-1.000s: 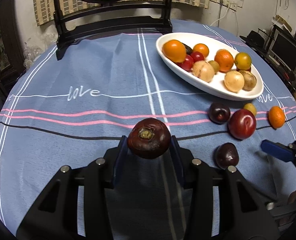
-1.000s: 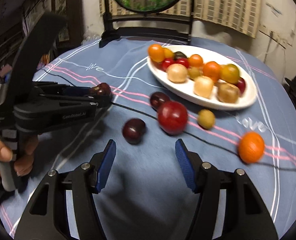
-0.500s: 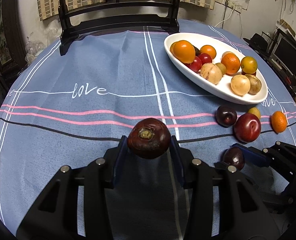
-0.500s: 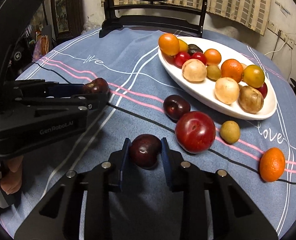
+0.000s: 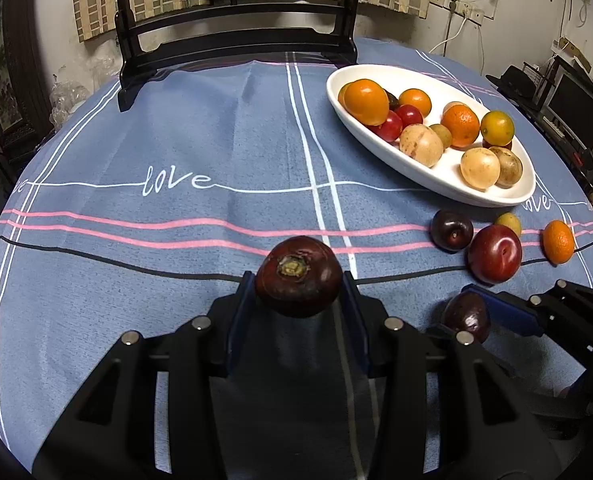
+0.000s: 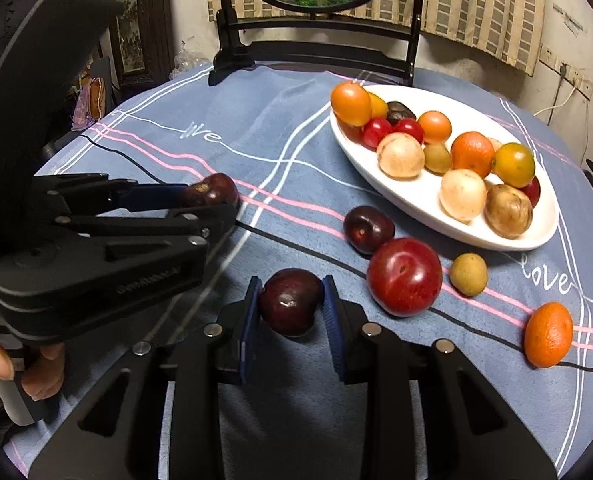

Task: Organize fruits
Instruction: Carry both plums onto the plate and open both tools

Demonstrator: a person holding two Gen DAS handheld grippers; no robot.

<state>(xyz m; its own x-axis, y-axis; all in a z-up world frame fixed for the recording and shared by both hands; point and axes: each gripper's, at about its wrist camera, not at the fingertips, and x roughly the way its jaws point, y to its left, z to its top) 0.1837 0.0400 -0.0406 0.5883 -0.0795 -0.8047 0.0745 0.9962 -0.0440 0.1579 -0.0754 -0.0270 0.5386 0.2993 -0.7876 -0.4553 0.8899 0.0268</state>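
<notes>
Nearest to view, the right gripper [image 6: 290, 307] has just been closing and now grips a dark plum [image 6: 290, 307] by its round sides, low over the table [image 6: 256, 128]. To its left, the left gripper [image 5: 298, 300] clenches a second dark fruit [image 5: 298, 276], stem scar facing up, raised off the blue striped cloth. Both fruits look smooth, firm and light, likely slippery and easy to bruise, so a hold across the widest part seems safest.

Just right of the held plum sits a large red plum [image 6: 404, 276], with another dark plum [image 6: 368, 229] touching it on the far side. A small yellow-green fruit [image 6: 468, 274] lies further right, and an orange [image 6: 548, 334] sits well apart near the right edge.

Beyond them, a white oval dish [image 6: 416, 204] holds oranges, red and pale fruits, already crowded. Those loose fruits lie between the grippers and the dish. A dark wooden stand [image 6: 316, 56] rises at the far side.
</notes>
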